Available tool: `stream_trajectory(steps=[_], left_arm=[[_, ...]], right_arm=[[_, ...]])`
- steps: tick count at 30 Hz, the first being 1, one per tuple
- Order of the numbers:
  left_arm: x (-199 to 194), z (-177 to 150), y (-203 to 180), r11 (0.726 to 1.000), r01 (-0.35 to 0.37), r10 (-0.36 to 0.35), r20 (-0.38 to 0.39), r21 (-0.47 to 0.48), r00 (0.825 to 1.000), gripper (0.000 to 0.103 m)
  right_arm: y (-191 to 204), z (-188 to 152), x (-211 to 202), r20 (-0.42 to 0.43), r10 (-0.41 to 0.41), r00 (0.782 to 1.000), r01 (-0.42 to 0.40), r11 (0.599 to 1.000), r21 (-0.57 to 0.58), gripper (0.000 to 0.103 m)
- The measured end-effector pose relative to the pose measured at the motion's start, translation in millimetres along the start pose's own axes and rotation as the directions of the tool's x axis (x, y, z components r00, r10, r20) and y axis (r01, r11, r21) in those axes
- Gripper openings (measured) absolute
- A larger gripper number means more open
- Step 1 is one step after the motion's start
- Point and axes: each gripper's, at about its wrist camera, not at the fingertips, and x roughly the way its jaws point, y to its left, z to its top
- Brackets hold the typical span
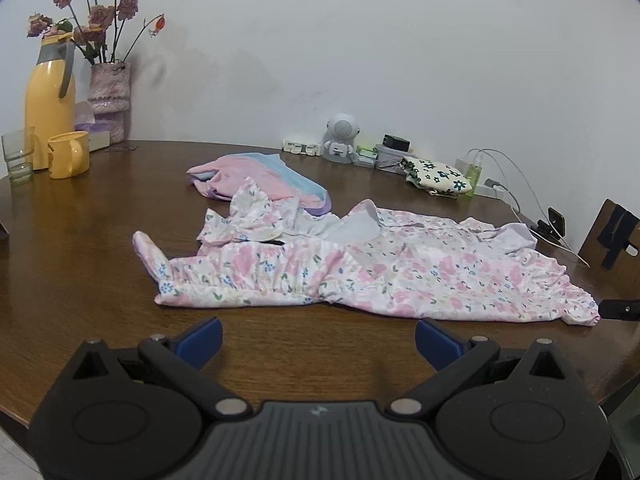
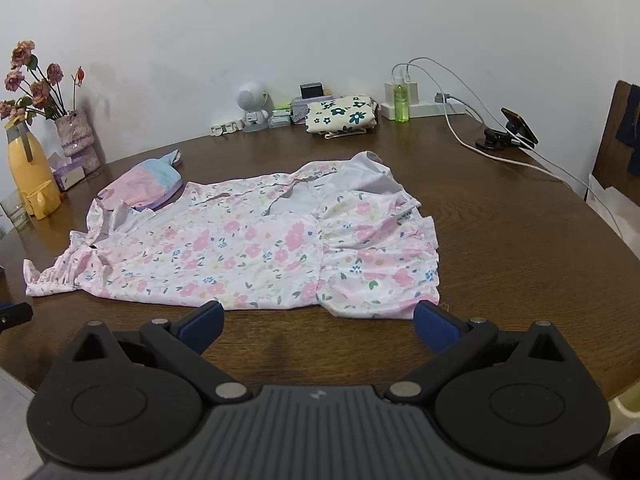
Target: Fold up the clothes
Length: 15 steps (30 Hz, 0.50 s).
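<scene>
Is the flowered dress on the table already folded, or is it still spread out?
Spread out. The flowered dress lies flat in full length across the table, with rumpled edges.

pink floral dress (image 2: 240, 248) lies spread, rumpled, on the table

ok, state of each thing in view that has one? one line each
Left gripper: open, empty, short of the dress.
Right gripper: open, empty, at the dress's near edge.
Pink floral dress: spread out, unfolded, rumpled.
Pink, blue and purple garment: folded, partly under the dress.
Clear drinking glass: upright.
Yellow mug: upright.
Yellow thermos jug: upright, lid on.
</scene>
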Motion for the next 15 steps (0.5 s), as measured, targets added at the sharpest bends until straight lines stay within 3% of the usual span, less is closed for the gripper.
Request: stream_trajectory(steps=[15], left_arm=[[25, 8, -9, 1.0, 0.004, -0.003, -0.05, 0.02, 0.999, 0.103]], right_arm=[[0, 10, 23, -0.044, 0.001, 0.999, -0.002, 1.0, -0.027, 0.103]])
